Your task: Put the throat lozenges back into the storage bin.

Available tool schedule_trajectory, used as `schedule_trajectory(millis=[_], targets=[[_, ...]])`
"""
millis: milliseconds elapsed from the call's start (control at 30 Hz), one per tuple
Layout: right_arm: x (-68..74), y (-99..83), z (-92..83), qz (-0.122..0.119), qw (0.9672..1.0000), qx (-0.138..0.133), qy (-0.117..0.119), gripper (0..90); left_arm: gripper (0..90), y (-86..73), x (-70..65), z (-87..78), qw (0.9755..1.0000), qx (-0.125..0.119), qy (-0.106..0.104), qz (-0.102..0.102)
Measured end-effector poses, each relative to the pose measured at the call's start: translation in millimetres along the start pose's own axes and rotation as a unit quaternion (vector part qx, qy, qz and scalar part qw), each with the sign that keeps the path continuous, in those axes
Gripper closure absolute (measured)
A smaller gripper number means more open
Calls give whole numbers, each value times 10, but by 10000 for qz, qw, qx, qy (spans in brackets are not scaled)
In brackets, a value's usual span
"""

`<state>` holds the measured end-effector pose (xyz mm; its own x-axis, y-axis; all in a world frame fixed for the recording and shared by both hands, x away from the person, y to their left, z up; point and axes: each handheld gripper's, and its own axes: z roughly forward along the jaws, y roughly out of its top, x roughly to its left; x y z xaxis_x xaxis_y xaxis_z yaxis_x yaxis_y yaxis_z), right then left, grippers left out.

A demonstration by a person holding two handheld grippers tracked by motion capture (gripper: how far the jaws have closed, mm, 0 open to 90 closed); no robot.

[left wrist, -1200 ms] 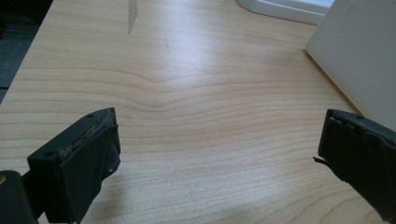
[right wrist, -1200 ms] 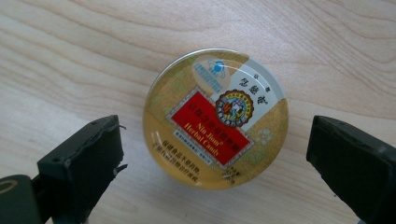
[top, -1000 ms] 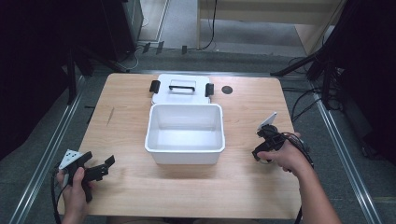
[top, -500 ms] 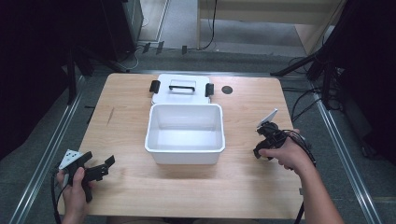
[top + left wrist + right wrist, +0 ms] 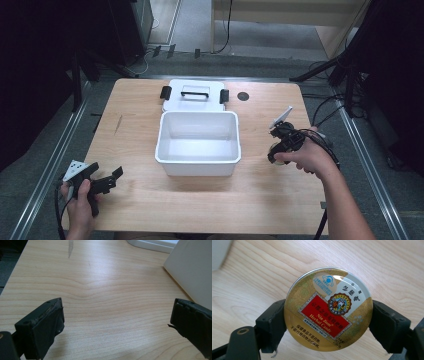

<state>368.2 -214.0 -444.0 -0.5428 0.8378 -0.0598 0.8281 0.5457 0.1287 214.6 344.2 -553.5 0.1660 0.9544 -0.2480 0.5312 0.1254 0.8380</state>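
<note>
Right gripper's load: a round gold candy tin [image 5: 328,309], its printed lid with a red label reading "Nin Jiom Herbal Candy" facing the camera.
Tin's place: clamped by its rim between the two black jaws, held above the wooden table [image 5: 140,120], to the right of the white bin [image 5: 199,140].
Right gripper [image 5: 276,150]: closed on the tin, one jaw on each side; held in the person's right hand [image 5: 306,158] near the table's right side.
White bin: open-topped and bare inside, at the middle of the table.
Lid [image 5: 194,95]: white, with a black handle and black side latches, lying flat just behind the bin.
Left gripper [image 5: 117,320]: jaws spread wide apart with bare tabletop between them, held at the near left corner in the left hand [image 5: 77,210].
</note>
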Motion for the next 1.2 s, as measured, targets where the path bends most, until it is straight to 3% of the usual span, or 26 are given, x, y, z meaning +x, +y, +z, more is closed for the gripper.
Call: schedule_trajectory(millis=[367, 533, 833, 1200], targets=[[169, 159, -264, -586, 9982, -131, 46, 204, 0, 0, 3, -1, 10000, 6, -12, -8], [226, 220, -374, -745, 9970, -203, 51, 204, 0, 1, 5, -1, 10000, 6, -13, -14], [371, 356, -599, -1146, 9925, -424, 55, 204, 0, 1, 5, 0, 10000, 2, -15, -23], [590, 535, -807, -1577, 9864, -463, -3, 205, 0, 2, 5, 2, 10000, -14, -21, -37]])
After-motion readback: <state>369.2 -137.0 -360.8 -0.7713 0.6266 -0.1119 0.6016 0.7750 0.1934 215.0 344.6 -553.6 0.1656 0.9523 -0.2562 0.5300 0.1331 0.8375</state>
